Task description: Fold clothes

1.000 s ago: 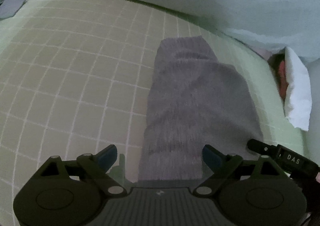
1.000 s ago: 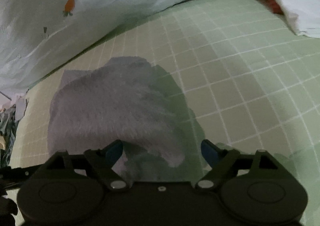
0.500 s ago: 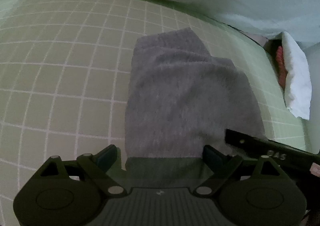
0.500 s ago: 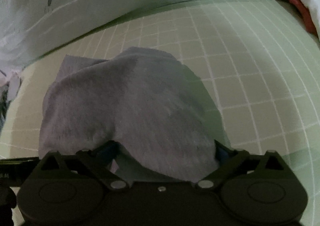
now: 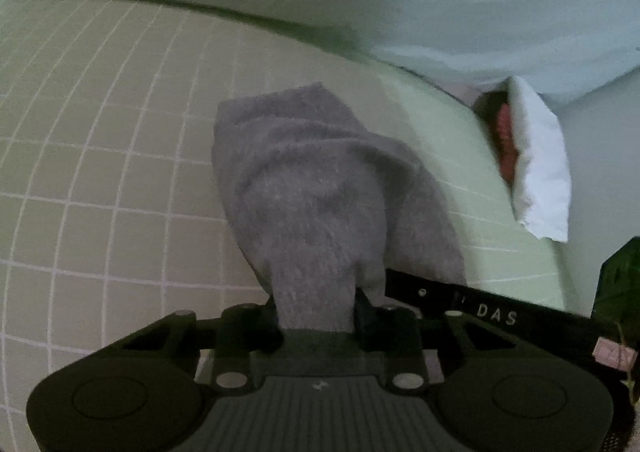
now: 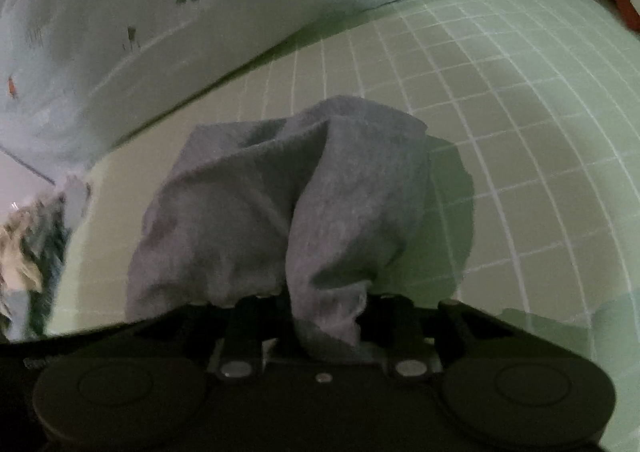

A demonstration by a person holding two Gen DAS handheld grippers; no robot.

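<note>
Grippers first, taking them left to right. We see our left gripper (image 5: pixel 316 312) angled steeply down toward the bed, its jaws having just drawn together, and they are now clenched on the near edge of the grey garment (image 5: pixel 320 188), which bunches into a narrow neck between them. Beside it, low on the right of the left wrist view, the black bar of the other tool crosses in front of the cloth's right corner. Our right gripper (image 6: pixel 324 312) tilts down the same way; its jaws have likewise just closed, and they pinch a gathered fold of the same garment (image 6: pixel 288 204).

We find the garment soft and fuzzy, plain grey, lying on the green checked sheet (image 5: pixel 100 180) with its near end pulled up into both grips and its far end resting on the bed. It creases into deep ridges running away from each pinch.

Behind it a pale quilt with carrot prints (image 6: pixel 120 32) is heaped along the bed's far edge. A white pillow (image 5: pixel 540 172) stands at the far right with something red tucked against it.
</note>
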